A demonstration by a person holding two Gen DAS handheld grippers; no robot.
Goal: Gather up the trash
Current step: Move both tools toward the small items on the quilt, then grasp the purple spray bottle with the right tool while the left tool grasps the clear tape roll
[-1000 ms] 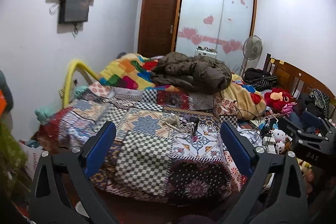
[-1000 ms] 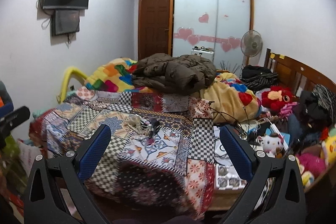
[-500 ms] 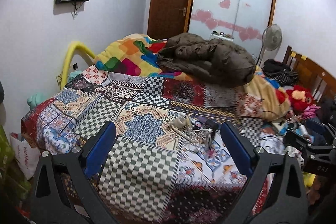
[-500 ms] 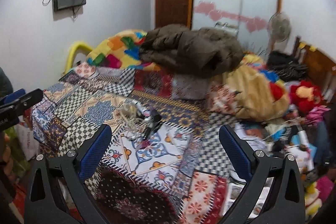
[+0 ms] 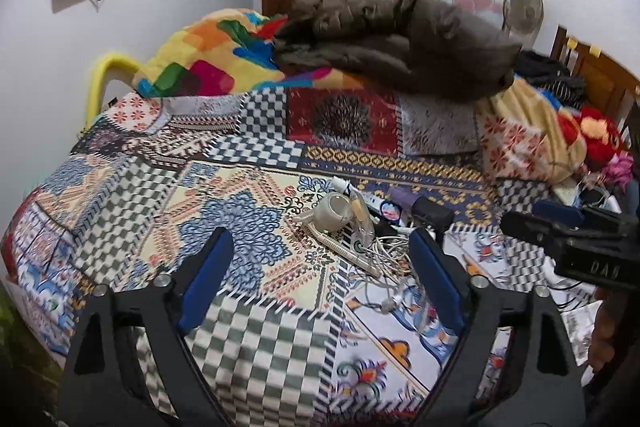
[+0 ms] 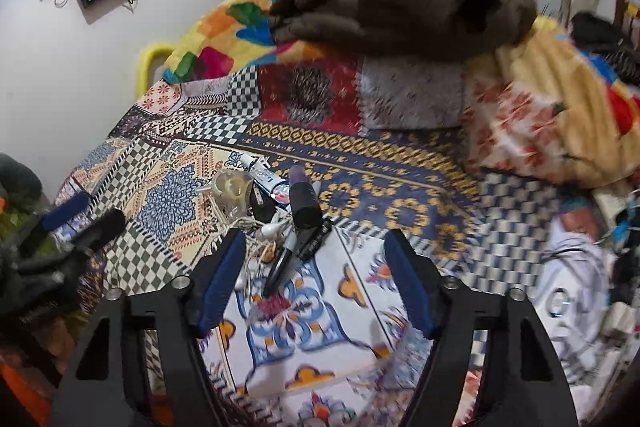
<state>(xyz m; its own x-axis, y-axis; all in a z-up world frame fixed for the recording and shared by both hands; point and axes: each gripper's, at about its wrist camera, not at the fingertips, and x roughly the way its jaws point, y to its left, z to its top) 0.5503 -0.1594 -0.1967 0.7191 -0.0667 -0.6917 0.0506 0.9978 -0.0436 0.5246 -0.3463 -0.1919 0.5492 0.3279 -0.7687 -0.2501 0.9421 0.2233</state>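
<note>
Over a patchwork quilt (image 5: 256, 163), both grippers hang with jaws spread wide and nothing between them.

On the quilt's middle lies the clutter: a tape roll (image 5: 335, 211), a tube (image 6: 267, 177), a dark cylinder (image 6: 305, 207), a black pen (image 6: 298, 255) and tangled white cables (image 5: 380, 255), all touching or overlapping. The left gripper (image 5: 320, 269) sits just short of the roll and cables; the right gripper (image 6: 314, 277) frames the pen. A brown jacket (image 5: 396, 43) is heaped at the far end.
</note>
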